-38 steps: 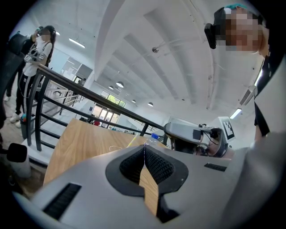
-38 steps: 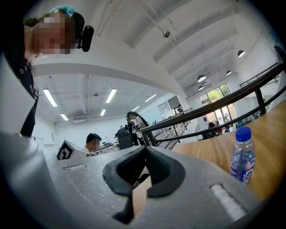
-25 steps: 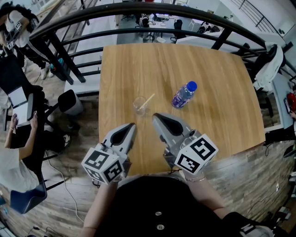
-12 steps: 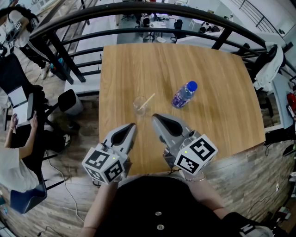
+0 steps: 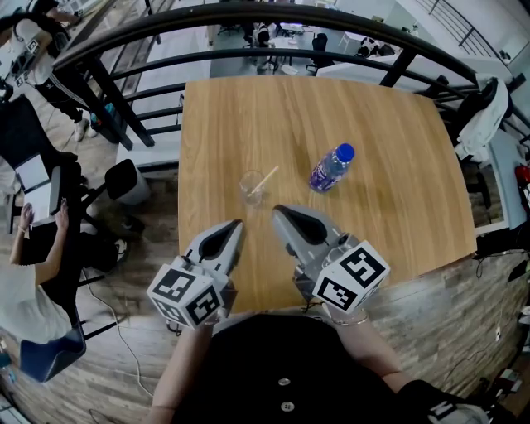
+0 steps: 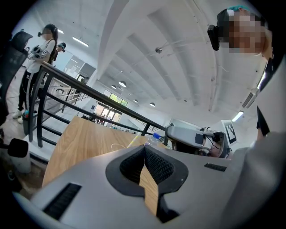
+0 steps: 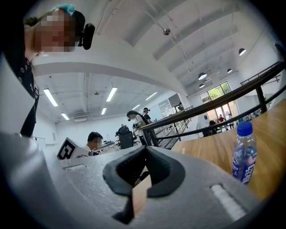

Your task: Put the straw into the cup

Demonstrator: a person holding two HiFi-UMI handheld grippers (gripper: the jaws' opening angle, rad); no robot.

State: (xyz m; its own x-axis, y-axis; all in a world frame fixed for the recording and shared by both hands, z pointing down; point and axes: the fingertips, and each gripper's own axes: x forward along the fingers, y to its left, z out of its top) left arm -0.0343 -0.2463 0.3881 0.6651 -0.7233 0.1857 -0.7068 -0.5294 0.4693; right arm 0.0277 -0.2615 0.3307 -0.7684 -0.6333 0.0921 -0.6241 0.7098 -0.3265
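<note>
- Straw, a thin pale-yellow tube point(image 5: 267, 177), appears to lean out of the small clear plastic cup point(image 5: 251, 189) toward the far right. The cup stands mid-table, slightly left, just beyond both grippers.
- Left grey two-jaw gripper point(image 5: 234, 225) and right grey two-jaw gripper point(image 5: 279, 210) hover over the near edge, each with its jaws pressed together on nothing.
- Judged from this, the insertion looks done. If the straw only rests on the rim, the person should pinch it near its far end, tilt it steeply and lower the near tip inside, steadying the light cup with the other gripper.
- Clear water bottle with blue cap and label point(image 5: 330, 169) stands upright to the right of the cup, apart from it. A reach from the right could brush it.
- Light wooden table point(image 5: 373, 99) lies under everything, and a black metal railing point(image 5: 248, 12) curves beyond its far edge, out of the way.
</note>
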